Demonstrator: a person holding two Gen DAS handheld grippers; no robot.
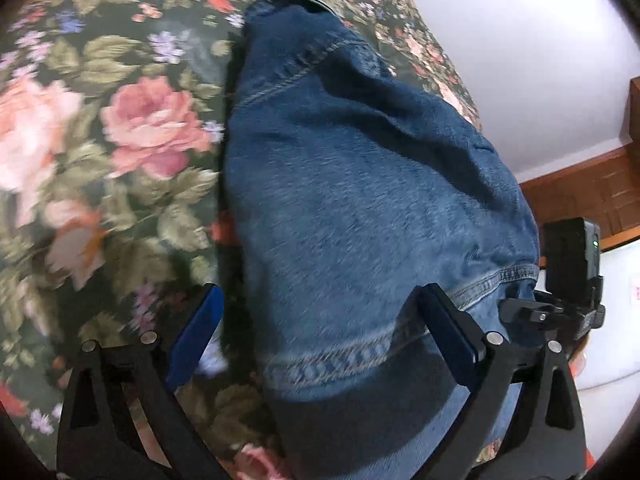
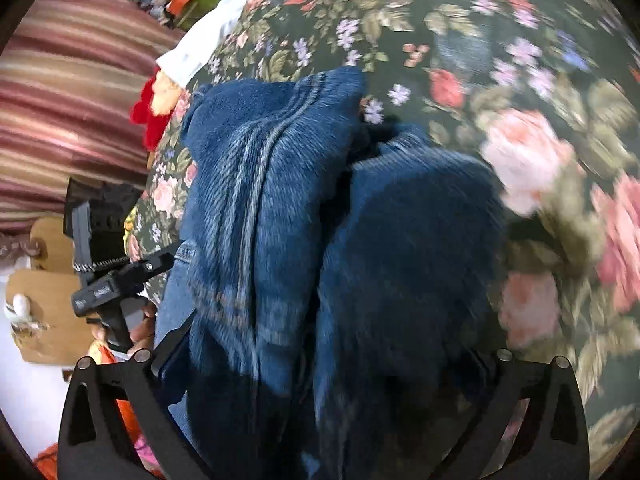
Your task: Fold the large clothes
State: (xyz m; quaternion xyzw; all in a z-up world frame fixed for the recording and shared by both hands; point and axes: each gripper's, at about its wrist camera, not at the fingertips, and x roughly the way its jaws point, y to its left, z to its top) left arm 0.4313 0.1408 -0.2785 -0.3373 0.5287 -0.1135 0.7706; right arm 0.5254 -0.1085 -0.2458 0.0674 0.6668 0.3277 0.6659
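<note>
Denim jeans [image 1: 360, 184] between wide-spread left gripper [image 1: 320, 328] fingers; right gripper [image 2: 320, 364] grip hidden by cloth.

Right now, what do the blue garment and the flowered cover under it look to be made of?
The jeans look like denim: mid-blue woven cotton with a matte, faded surface, doubled contrast stitching along the seams and a stitched hem. The bedspread seems a printed woven fabric, matte, with pink roses and green leaves on a dark ground; motion blur leaves the exact fibre open.
</note>
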